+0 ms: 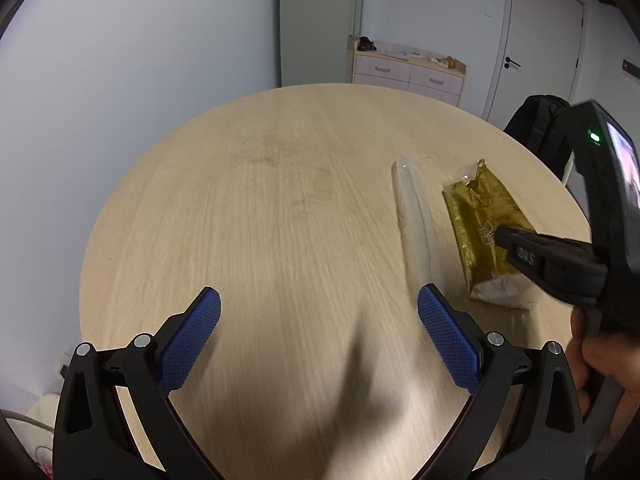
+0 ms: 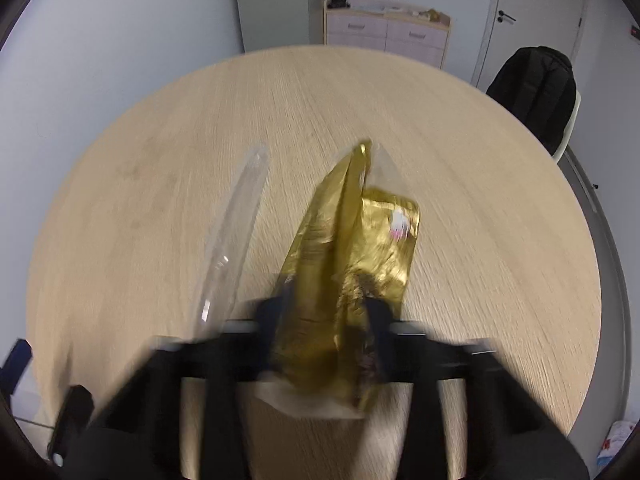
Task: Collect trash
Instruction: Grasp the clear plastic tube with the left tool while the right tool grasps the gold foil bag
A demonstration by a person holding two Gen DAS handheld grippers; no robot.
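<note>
A crumpled gold foil wrapper (image 1: 486,236) lies on the right of the round wooden table (image 1: 260,200). A long clear plastic sleeve (image 1: 416,224) lies just left of it. My right gripper (image 2: 326,312) is closed on the gold wrapper (image 2: 352,248), which fills the gap between its fingers; the view is blurred. The clear sleeve (image 2: 234,228) lies to its left. My left gripper (image 1: 319,312) is open and empty above the table's near part, its right finger pad (image 1: 448,340) close to the sleeve's near end. The right gripper's finger (image 1: 536,248) shows on the wrapper.
A pink drawer cabinet (image 1: 408,70) with small items on top stands against the far wall. A chair with a black backpack (image 2: 536,96) is at the table's right. A white door (image 1: 536,40) is behind it.
</note>
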